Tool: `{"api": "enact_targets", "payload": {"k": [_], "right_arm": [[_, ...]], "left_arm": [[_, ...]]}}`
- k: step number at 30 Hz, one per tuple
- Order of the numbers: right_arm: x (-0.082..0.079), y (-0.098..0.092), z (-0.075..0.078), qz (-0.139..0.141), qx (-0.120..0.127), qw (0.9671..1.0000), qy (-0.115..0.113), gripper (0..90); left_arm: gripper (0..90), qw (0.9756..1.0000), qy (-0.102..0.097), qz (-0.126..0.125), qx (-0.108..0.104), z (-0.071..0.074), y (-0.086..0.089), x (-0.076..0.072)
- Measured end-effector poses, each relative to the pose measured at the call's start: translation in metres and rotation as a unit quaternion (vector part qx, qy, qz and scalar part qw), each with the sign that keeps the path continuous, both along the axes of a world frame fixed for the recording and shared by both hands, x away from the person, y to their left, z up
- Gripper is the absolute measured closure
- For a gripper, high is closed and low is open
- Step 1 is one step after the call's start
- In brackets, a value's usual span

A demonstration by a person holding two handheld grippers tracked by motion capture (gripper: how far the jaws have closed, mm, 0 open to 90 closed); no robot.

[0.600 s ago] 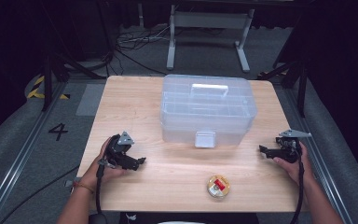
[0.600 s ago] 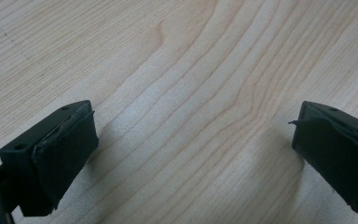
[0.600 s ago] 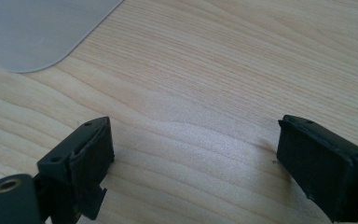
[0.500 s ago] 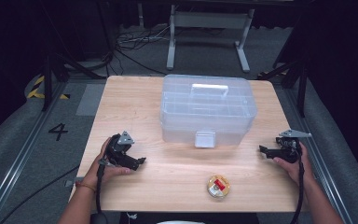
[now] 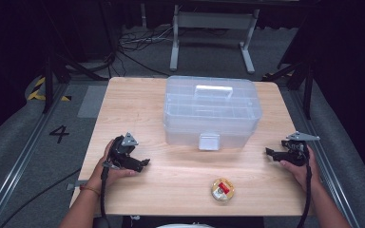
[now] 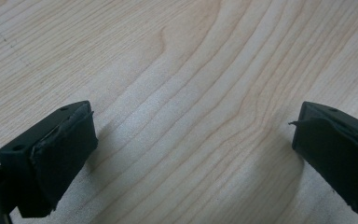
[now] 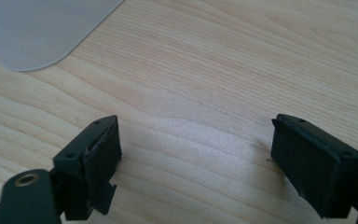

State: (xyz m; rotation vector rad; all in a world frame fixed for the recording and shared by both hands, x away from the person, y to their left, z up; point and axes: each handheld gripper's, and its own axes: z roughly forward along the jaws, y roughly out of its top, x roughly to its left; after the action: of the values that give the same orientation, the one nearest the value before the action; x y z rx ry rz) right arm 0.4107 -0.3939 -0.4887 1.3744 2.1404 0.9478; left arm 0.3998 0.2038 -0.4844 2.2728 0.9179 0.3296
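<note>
A clear plastic storage box (image 5: 211,110) with a white handle and front latch stands shut in the middle of the wooden table (image 5: 138,99). Its corner (image 7: 37,28) shows at the upper left in the right gripper view. A small round tin with a red and white label (image 5: 222,189) lies near the front edge. My left gripper (image 5: 141,164) rests on the table at the left, held by a hand. Its jaws stand wide apart over bare wood (image 6: 191,116). My right gripper (image 5: 270,152) rests at the right edge, open too, with nothing between its fingers (image 7: 93,158).
Dark floor surrounds the table, with metal rails (image 5: 19,156) along both sides and a "4" mark (image 5: 59,133) at the left. A metal stand (image 5: 211,28) and cables lie on the floor behind the table.
</note>
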Motion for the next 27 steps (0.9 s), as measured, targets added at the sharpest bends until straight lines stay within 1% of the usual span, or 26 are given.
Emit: {"api": "enact_targets", "payload": {"k": [4,6,7,8,10,12,15,18,21,23,27], "right_arm": [[-0.001,-0.001,0.001,0.003,-0.002,1.0000,0.000,18.4],[-0.002,-0.002,0.001,0.005,0.000,1.0000,-0.004,18.9],[-0.003,-0.003,0.002,0.009,0.009,0.9999,-0.011,18.7],[-0.004,-0.005,0.003,0.014,0.021,0.9996,-0.012,18.0],[-0.005,-0.006,0.004,0.019,0.027,0.9994,-0.013,18.6],[-0.006,-0.006,0.005,0.022,0.016,0.9995,-0.018,20.4],[-0.010,-0.005,0.011,0.025,0.018,0.9991,-0.029,21.6],[-0.017,0.002,0.019,0.036,0.002,0.9984,-0.044,22.0],[-0.020,0.006,0.025,0.041,0.003,0.9977,-0.053,22.3],[-0.022,0.009,0.028,0.043,-0.002,0.9973,-0.060,22.2],[-0.024,0.012,0.032,0.052,-0.004,0.9966,-0.063,22.1]], "left_arm": [[0.1,1.0000,0.000,0.000,0.000,0.000,0.000,0.000],[0.1,1.0000,0.000,0.001,0.000,0.000,0.000,0.000],[0.1,1.0000,0.000,0.001,0.000,0.000,0.000,0.000],[0.1,1.0000,0.000,0.000,0.000,0.000,0.000,0.000],[0.1,1.0000,0.000,0.000,0.000,0.000,0.000,0.000],[0.1,1.0000,0.000,0.000,0.000,0.000,0.000,0.000],[0.1,1.0000,0.000,0.002,0.000,0.000,0.000,0.000],[0.2,1.0000,0.002,0.007,0.000,0.000,-0.001,-0.001],[0.1,1.0000,0.000,0.009,0.000,0.000,-0.002,0.000],[0.1,1.0000,0.001,0.009,0.001,0.000,-0.002,0.000],[0.1,0.9999,0.001,0.014,0.000,0.000,-0.002,-0.001]]}}
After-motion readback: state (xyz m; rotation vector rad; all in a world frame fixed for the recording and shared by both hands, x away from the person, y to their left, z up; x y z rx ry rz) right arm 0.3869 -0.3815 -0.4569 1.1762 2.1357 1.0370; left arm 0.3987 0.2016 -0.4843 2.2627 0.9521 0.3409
